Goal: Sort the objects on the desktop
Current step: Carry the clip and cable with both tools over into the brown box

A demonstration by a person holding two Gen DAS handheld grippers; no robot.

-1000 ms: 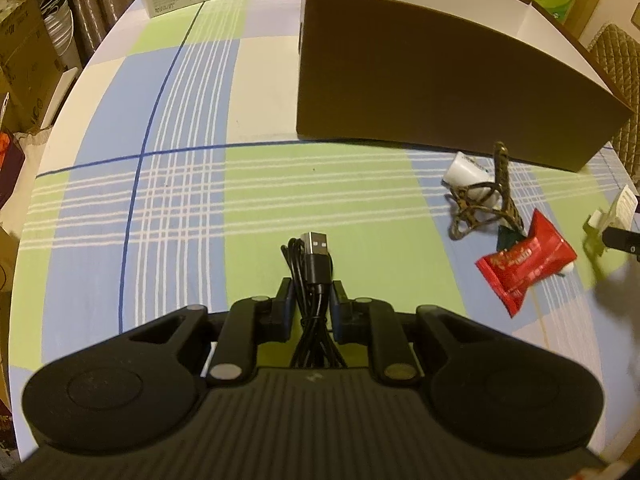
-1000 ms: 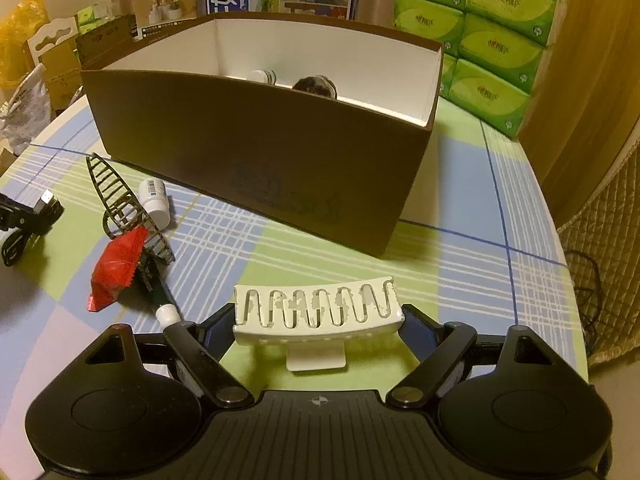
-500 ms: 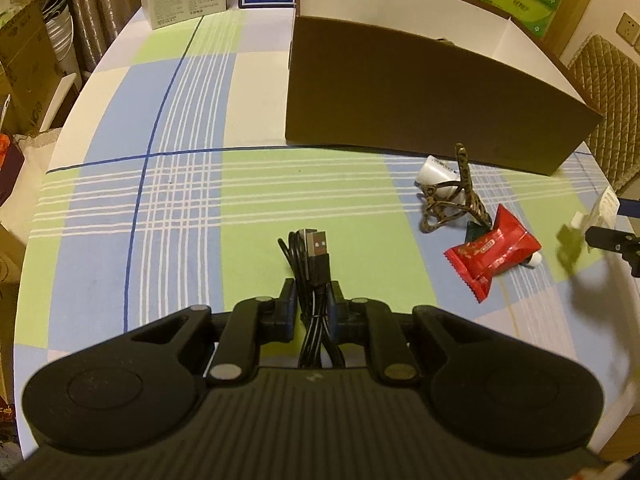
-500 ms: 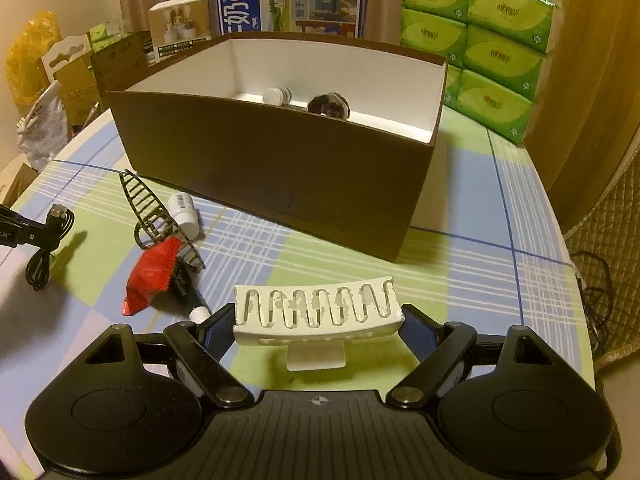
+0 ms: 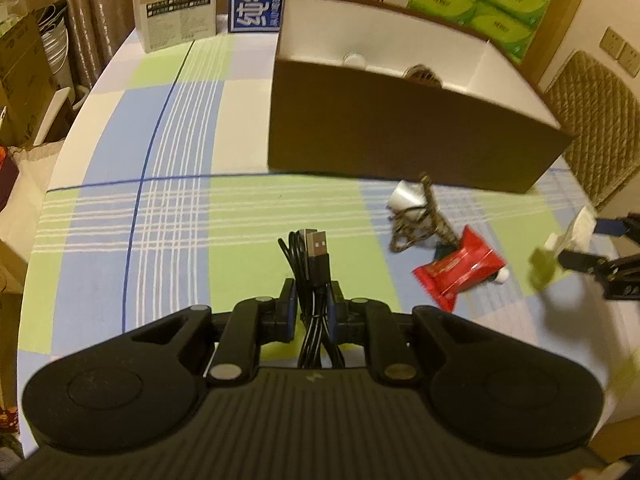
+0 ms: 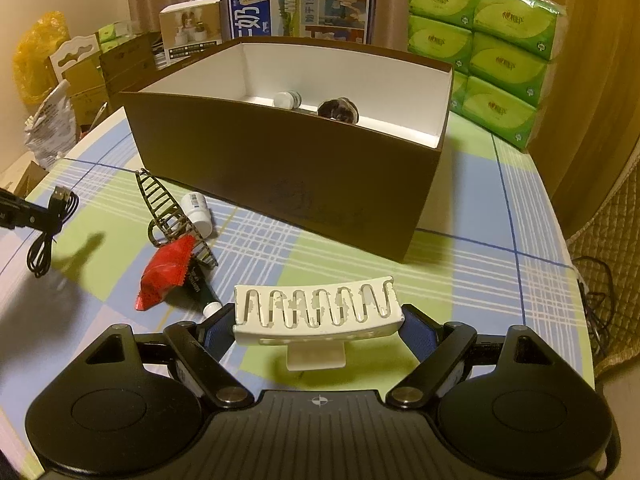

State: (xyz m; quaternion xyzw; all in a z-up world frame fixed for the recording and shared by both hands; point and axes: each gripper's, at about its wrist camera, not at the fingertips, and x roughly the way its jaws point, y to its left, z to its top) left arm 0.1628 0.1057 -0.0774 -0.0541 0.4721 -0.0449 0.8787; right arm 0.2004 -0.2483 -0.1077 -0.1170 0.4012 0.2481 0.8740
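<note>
My left gripper (image 5: pixel 313 304) is shut on a coiled black USB cable (image 5: pixel 312 258) and holds it above the checked tablecloth; the cable also shows at the left of the right wrist view (image 6: pixel 52 216). My right gripper (image 6: pixel 318 320) is shut on a white slotted plastic rack (image 6: pixel 316 308), also seen at the right of the left wrist view (image 5: pixel 572 236). The brown cardboard box (image 6: pixel 280 160) with a white inside stands ahead (image 5: pixel 400 128); a white bottle (image 6: pixel 287 99) and a dark round object (image 6: pixel 339 109) lie inside. On the cloth lie a red packet (image 6: pixel 166 272), a brown lattice clip (image 6: pixel 160 208), a white bottle (image 6: pixel 196 212) and a dark tube (image 6: pixel 202 288).
Green tissue packs (image 6: pixel 492 44) are stacked behind the box on the right. A blue milk carton (image 6: pixel 300 8) and a small white box (image 6: pixel 192 36) stand behind it. The round table's edge (image 5: pixel 60 148) curves at the left; a woven chair (image 5: pixel 596 120) stands at the right.
Both grippers have risen and pulled back with their loads, so the box's inside now shows in both views. The objects on the cloth have not moved.
</note>
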